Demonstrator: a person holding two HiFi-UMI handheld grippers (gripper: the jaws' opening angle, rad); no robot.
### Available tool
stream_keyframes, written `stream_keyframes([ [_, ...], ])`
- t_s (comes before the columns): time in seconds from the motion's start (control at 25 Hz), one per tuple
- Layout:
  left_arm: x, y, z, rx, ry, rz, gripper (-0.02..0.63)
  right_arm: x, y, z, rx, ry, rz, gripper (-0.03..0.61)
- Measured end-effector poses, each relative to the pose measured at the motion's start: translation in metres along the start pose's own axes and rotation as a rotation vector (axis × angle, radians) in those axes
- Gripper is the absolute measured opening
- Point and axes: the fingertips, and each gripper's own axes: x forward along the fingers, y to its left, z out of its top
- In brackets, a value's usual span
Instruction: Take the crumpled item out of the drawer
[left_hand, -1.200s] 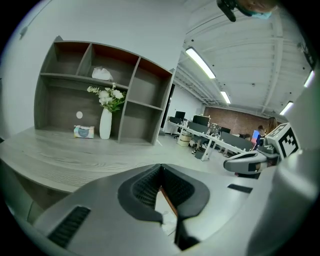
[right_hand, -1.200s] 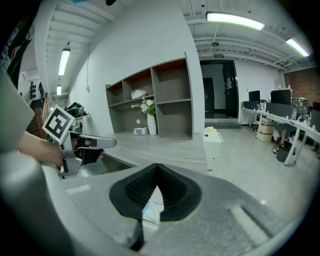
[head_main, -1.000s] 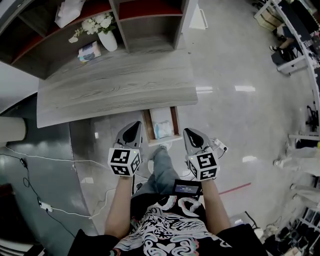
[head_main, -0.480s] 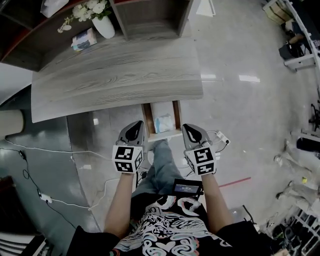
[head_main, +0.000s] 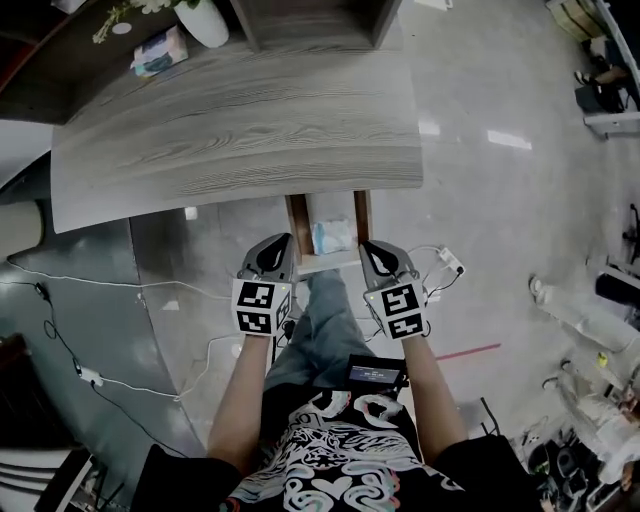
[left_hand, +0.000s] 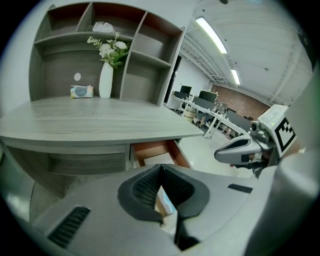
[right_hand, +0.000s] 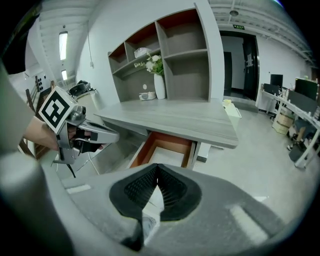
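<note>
Head view first: the desk top (head_main: 240, 120) covers the back of the drawer (head_main: 297, 230), so only its front end pokes out, and the crumpled item (head_main: 333, 237) inside is too small to identify. The vase (head_main: 205, 18) is sliced off by the top edge. Over in the left gripper view, the left gripper (left_hand: 160, 167) blocks the drawer's near end. The right gripper (right_hand: 157, 167) does the same in its own view, where only a pale, unreadable sliver shows below the jaw tips.

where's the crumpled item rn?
Crumpled item: head view centre, in the open drawer under the desk, just ahead of and between left gripper and right gripper.
</note>
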Motion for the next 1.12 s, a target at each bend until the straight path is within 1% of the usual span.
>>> stream_keyframes([
  [0.28,0.022,0.000,-0.029,0.017,0.081,-0.027,0.000,0.028,0.006,-0.021,-0.065,0.084,0.030,0.006],
  [0.44,0.032,0.000,-0.046,0.020,0.128,-0.028,0.000,0.043,0.010,-0.030,-0.101,0.131,0.079,0.008],
  [0.56,0.036,-0.001,-0.053,0.043,0.141,-0.027,0.000,0.051,0.011,-0.037,-0.102,0.157,0.108,0.014],
  [0.72,0.044,-0.006,-0.064,0.075,0.182,-0.049,0.000,0.063,0.013,-0.047,-0.104,0.192,0.129,0.021],
  [1.0,0.061,-0.016,-0.077,0.155,0.237,-0.081,0.000,0.085,0.020,-0.068,-0.156,0.263,0.172,0.031],
  [1.12,0.068,-0.014,-0.085,0.151,0.272,-0.080,0.000,0.094,0.018,-0.075,-0.177,0.290,0.171,0.040],
])
